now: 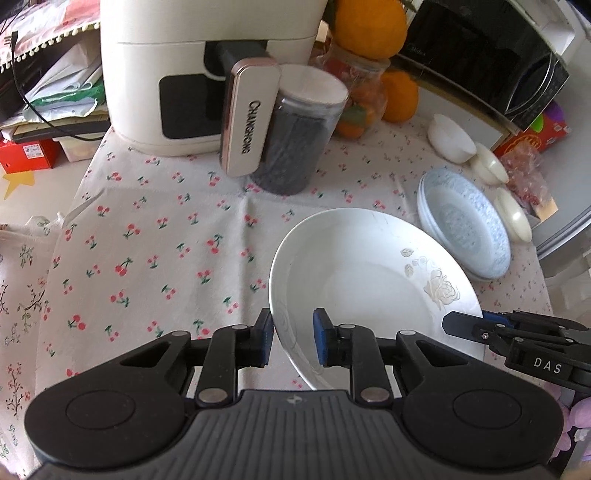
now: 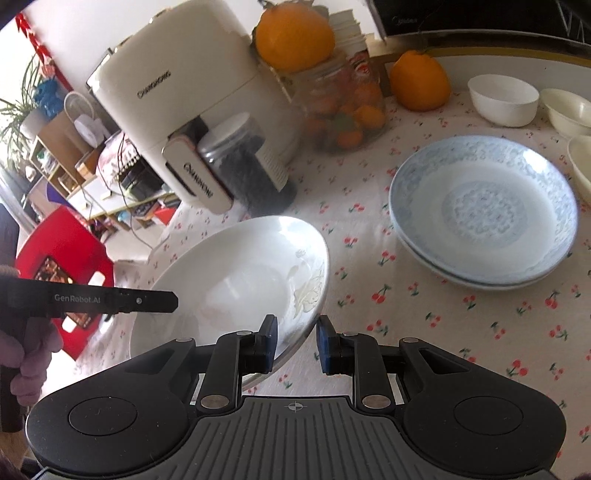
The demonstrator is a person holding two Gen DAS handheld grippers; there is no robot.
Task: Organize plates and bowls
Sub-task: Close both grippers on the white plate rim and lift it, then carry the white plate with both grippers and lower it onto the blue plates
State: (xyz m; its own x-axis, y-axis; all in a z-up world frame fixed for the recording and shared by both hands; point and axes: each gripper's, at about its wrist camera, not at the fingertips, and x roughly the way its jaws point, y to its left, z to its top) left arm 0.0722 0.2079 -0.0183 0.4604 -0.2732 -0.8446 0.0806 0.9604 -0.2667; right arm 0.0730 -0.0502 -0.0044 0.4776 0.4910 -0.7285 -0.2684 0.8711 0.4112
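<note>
Both sets of jaws were nipped onto the rim of the big white plate point(image 1: 373, 280): your left gripper point(image 1: 293, 338) had its blue pads astride the near-left edge, and your right gripper point(image 2: 297, 341) pinched the opposite edge, one pad inside the dish and one under it. The plate hung tilted between them, apparently lifted off the cherry-print tablecloth point(image 1: 155, 236), just short of the stacked blue-patterned plates point(image 2: 484, 210).

Your risk, as I judge it, lay in those two thin rim grips: if your hands drifted apart, twisted unevenly or tipped the plate further, glazed ceramic could slide out of the pads and drop onto the cloth or chip the blue stack. Setting it down off-centre could also leave it rocking.

Beyond, small white bowls point(image 2: 504, 98) sat at the far right, with a cream air fryer point(image 1: 192, 74), a dark jar point(image 1: 295, 147) and oranges point(image 2: 295, 35) crowding the back, and cluttered shelves past the table's left edge.
</note>
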